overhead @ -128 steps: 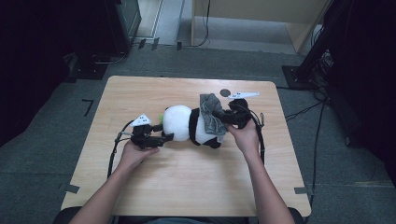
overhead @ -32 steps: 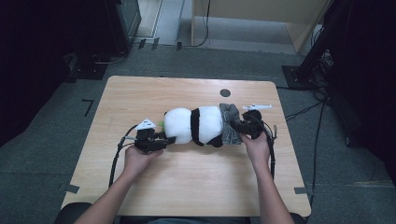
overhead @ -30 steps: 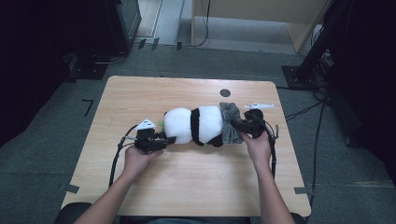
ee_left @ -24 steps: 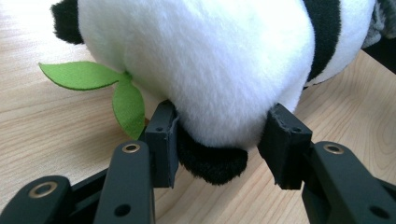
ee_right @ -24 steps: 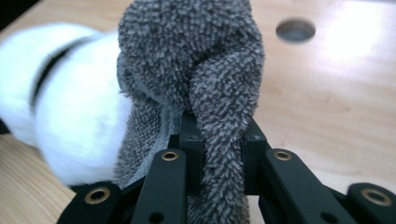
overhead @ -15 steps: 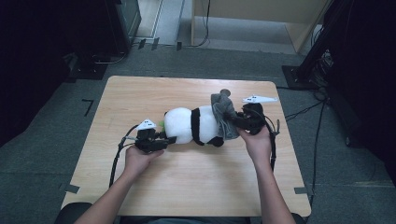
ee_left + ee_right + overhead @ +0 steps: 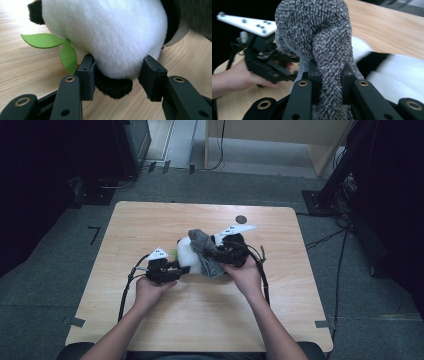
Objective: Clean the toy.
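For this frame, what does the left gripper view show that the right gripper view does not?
Left gripper view alone: green felt leaves beside the plush panda, and the left gripper clamping the panda's white body. Right gripper view alone: the right gripper pinching the grey fuzzy cloth between its jaws, plus the person's other hand holding its gripper. Both: the panda's black-and-white fur and the wooden table.

A light wooden table [image 7: 150,220] with rounded corners stands on grey carpet [image 7: 45,285], tape marks at its lower corners. Dark equipment [image 7: 132,140] fills the upper left of the frame, a pale wooden cabinet [image 7: 280,130] the upper centre. Black cables [image 7: 345,245] trail across the floor at right, beside a black stand [image 7: 340,175].
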Demonstrator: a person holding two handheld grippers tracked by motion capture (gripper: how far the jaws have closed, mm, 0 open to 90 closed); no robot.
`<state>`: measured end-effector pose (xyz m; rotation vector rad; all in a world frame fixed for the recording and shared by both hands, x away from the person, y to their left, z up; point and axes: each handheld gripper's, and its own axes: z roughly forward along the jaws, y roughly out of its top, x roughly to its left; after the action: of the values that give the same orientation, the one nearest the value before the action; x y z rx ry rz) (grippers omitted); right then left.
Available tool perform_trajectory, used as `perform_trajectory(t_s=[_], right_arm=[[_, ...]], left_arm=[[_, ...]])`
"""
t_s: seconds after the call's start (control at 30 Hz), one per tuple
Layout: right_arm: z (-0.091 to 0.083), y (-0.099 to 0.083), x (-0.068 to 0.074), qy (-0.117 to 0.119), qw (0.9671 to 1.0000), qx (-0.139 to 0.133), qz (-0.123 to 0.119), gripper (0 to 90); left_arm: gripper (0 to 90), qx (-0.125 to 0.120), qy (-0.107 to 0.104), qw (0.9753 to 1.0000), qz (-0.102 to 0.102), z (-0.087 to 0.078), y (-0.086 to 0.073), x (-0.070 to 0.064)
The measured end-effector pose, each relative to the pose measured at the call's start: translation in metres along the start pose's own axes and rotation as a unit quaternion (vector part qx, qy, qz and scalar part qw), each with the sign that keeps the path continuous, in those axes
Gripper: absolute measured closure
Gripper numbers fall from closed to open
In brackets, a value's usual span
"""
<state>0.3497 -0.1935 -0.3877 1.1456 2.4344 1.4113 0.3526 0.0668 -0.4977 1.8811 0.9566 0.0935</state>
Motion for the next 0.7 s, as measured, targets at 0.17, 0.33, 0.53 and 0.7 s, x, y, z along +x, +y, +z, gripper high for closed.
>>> perform_trajectory(t_s=[0.17,0.33,0.53,0.7], right_arm=[[0.028,-0.001,0.011,0.04,0.9991,0.013,-0.004,77.3],[0.052,-0.006,0.013,0.028,0.9988,0.037,-0.015,76.8],[0.058,-0.012,0.004,0.014,0.9988,0.041,-0.021,76.8],[0.048,-0.012,-0.003,-0.008,0.9988,0.04,-0.026,76.6]], left_arm=[[51.7,-0.004,-0.003,1.0,-0.005,0.0,-0.001,0.0],[51.7,-0.003,0.002,1.0,0.002,0.0,-0.005,-0.001],[51.9,0.001,0.0,1.0,0.001,-0.001,-0.007,0.001],[53.0,0.007,-0.001,1.0,0.0,-0.001,-0.006,0.002]])
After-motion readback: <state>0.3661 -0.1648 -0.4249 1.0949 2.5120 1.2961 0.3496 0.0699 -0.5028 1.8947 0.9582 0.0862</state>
